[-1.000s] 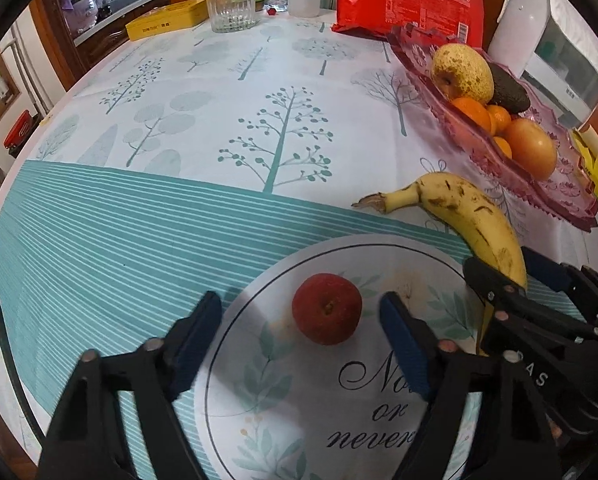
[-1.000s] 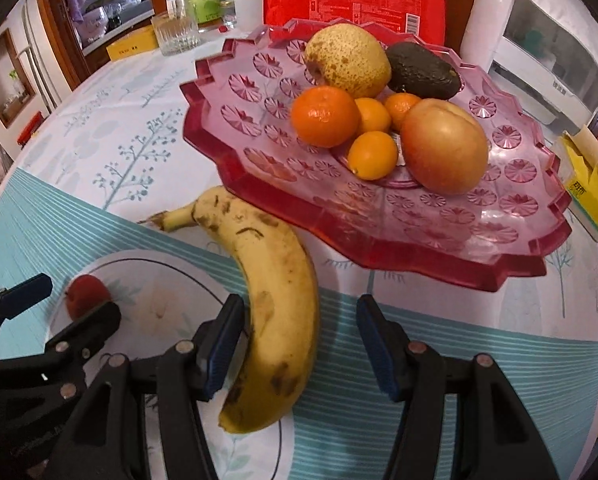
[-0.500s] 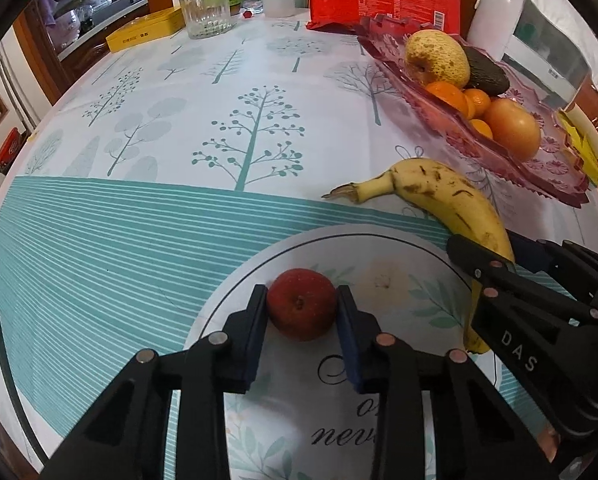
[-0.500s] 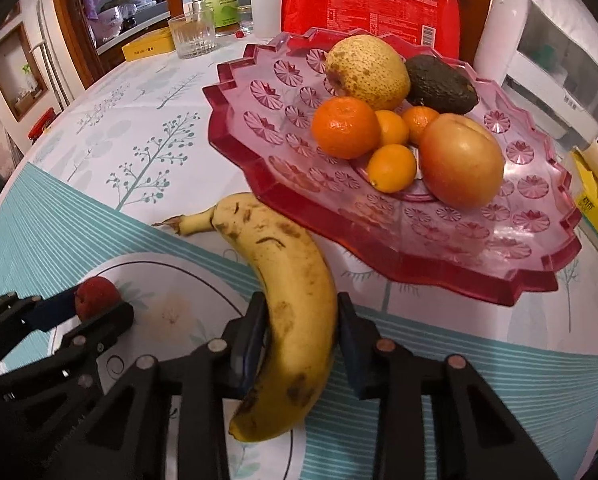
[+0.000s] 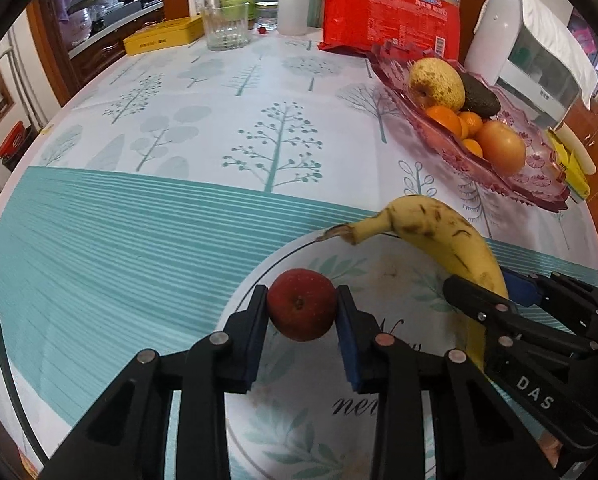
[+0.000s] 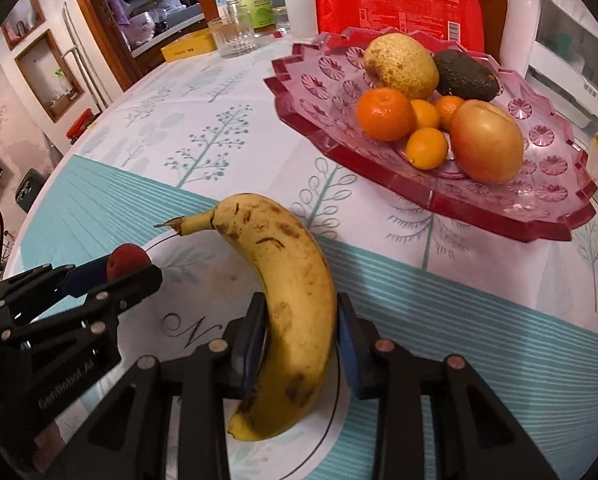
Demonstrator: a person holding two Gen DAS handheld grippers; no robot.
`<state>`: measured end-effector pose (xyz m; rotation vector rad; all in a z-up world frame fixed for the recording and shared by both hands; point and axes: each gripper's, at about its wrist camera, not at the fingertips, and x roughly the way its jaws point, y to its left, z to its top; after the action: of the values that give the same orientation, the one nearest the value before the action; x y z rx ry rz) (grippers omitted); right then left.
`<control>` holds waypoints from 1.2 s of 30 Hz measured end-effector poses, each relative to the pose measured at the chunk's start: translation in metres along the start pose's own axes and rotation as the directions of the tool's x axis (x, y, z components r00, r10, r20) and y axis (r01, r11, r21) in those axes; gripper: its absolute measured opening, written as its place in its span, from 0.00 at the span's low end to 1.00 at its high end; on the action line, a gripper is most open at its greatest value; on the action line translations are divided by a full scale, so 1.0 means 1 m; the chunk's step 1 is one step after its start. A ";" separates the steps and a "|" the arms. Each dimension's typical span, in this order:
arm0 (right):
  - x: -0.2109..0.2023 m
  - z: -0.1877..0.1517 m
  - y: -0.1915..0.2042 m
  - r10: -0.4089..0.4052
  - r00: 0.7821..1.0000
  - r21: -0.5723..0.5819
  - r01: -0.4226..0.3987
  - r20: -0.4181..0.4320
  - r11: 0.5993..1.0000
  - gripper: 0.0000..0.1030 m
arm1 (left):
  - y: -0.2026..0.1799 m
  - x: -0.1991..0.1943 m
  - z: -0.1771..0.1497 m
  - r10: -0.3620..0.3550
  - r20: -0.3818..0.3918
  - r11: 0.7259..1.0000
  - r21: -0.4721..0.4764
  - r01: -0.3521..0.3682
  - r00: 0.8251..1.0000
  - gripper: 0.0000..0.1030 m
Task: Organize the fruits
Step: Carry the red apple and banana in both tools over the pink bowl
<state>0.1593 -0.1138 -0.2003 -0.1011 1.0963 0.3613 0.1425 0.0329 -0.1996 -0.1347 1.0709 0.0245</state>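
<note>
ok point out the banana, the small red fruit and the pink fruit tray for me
banana (image 6: pixel 295 300): right wrist view, middle of its spotted yellow body
small red fruit (image 5: pixel 301 306): left wrist view, centre of its front face
pink fruit tray (image 6: pixel 499 208): right wrist view, bare near rim below the fruit

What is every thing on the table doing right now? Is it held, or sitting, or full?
Left gripper: shut on the small red fruit.
Small red fruit: squeezed between the left fingers.
Right gripper: shut on the banana.
Banana: gripped at its middle, spotted brown.
Pink fruit dish: holds fruit, with room at its near side.
Drinking glass: upright, looks empty.
Red packet: standing behind the dish.
</note>
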 end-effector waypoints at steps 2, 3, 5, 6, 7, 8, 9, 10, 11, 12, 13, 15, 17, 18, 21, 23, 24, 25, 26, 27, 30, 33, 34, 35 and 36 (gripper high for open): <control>-0.006 -0.001 0.001 0.013 1.000 0.004 -0.013 0.006 1.000 0.33 | 0.003 -0.008 -0.001 0.003 0.010 1.000 -0.006 -0.003 1.000 0.30; -0.009 -0.001 0.002 0.017 1.000 0.005 -0.017 0.010 1.000 0.33 | 0.005 -0.014 -0.001 0.003 0.018 1.000 -0.010 -0.003 1.000 0.30; -0.018 -0.001 0.003 0.032 0.999 0.008 -0.033 0.020 0.999 0.33 | 0.007 -0.023 -0.001 0.002 0.027 1.000 -0.012 -0.002 1.000 0.30; -0.025 -0.001 0.003 0.040 0.999 0.008 -0.040 0.029 0.999 0.33 | 0.008 -0.030 0.000 0.003 0.033 1.000 -0.009 -0.002 0.999 0.30; -0.031 -0.002 0.003 0.045 0.998 0.006 -0.046 0.037 0.999 0.33 | 0.008 -0.035 0.001 0.005 0.038 1.000 -0.006 -0.005 0.999 0.30; -0.036 -0.002 0.003 0.052 0.998 0.006 -0.052 0.045 0.999 0.33 | 0.007 -0.041 0.003 0.008 0.047 1.000 -0.001 -0.008 0.999 0.30; -0.043 -0.002 0.003 0.060 0.997 0.007 -0.061 0.054 0.998 0.33 | 0.007 -0.049 0.004 0.010 0.056 1.000 0.007 -0.011 0.998 0.30; -0.049 -0.001 0.002 0.066 0.996 0.007 -0.066 0.062 0.998 0.33 | 0.005 -0.056 0.007 0.011 0.066 1.000 0.013 -0.012 0.998 0.30; -0.055 0.000 0.002 0.068 0.995 0.008 -0.069 0.070 0.998 0.33 | 0.004 -0.062 0.010 0.010 0.074 1.000 0.021 -0.012 0.997 0.30; -0.062 0.001 0.001 0.070 0.995 0.009 -0.070 0.078 0.997 0.33 | 0.001 -0.068 0.015 0.016 0.077 0.999 0.031 -0.018 0.997 0.30; -0.069 0.003 0.000 0.069 0.994 0.010 -0.070 0.088 0.997 0.33 | -0.002 -0.072 0.019 0.017 0.079 0.999 0.040 -0.021 0.997 0.30; -0.081 0.008 -0.003 0.058 0.993 0.014 -0.059 0.105 0.998 0.33 | -0.009 -0.082 0.030 0.010 0.082 0.999 0.052 -0.014 0.997 0.30; -0.093 0.016 -0.010 0.039 0.992 0.021 -0.042 0.123 0.999 0.33 | -0.018 -0.089 0.041 -0.005 0.081 0.997 0.071 -0.001 0.997 0.30; -0.099 0.020 -0.014 0.031 0.991 0.026 -0.035 0.129 0.999 0.33 | -0.024 -0.093 0.048 -0.015 0.087 0.996 0.084 0.008 0.996 0.30; -0.118 0.035 -0.028 0.007 0.987 0.048 -0.015 0.163 0.999 0.33 | -0.045 -0.104 0.069 -0.032 0.116 0.990 0.138 0.016 0.993 0.30; -0.132 0.045 -0.040 -0.023 0.982 0.059 0.012 0.189 0.998 0.33 | -0.056 -0.108 0.080 -0.051 0.128 0.986 0.161 0.030 0.990 0.30; -0.141 0.052 -0.047 -0.044 0.978 0.064 0.032 0.205 0.997 0.33 | -0.064 -0.110 0.089 -0.059 0.137 0.983 0.179 0.034 0.989 0.30; -0.147 0.057 -0.053 -0.060 0.974 0.069 0.046 0.218 0.997 0.33 | -0.068 -0.110 0.094 -0.059 0.141 0.982 0.187 0.032 0.988 0.30; -0.153 0.062 -0.060 -0.076 0.970 0.075 0.060 0.230 0.995 0.33 | -0.074 -0.110 0.102 -0.061 0.146 0.980 0.198 0.031 0.987 0.30; -0.160 0.069 -0.067 -0.098 0.965 0.082 0.080 0.243 0.993 0.33 | -0.079 -0.110 0.110 -0.068 0.149 0.977 0.210 0.035 0.986 0.30; -0.175 0.086 -0.086 -0.155 0.953 0.100 0.133 0.262 0.986 0.33 | -0.092 -0.103 0.131 -0.076 0.148 0.972 0.233 0.040 0.986 0.30; -0.181 0.105 -0.105 -0.200 0.943 0.125 0.172 0.265 0.977 0.33 | -0.102 -0.092 0.152 -0.088 0.134 0.968 0.244 0.053 0.987 0.30; -0.180 0.110 -0.111 -0.210 0.942 0.135 0.180 0.262 0.974 0.33 | -0.104 -0.088 0.156 -0.090 0.130 0.968 0.243 0.056 0.987 0.30; -0.178 0.114 -0.115 -0.218 0.941 0.143 0.186 0.259 0.972 0.33 | -0.107 -0.082 0.164 -0.100 0.125 0.967 0.247 0.066 0.987 0.30; -0.174 0.118 -0.120 -0.222 0.942 0.153 0.188 0.251 0.970 0.33 | -0.110 -0.077 0.168 -0.099 0.121 0.967 0.246 0.067 0.988 0.30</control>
<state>0.2298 -0.2374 -0.0038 -0.0518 0.8302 0.1115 0.2618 -0.0523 -0.0418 0.0422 0.9262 -0.1708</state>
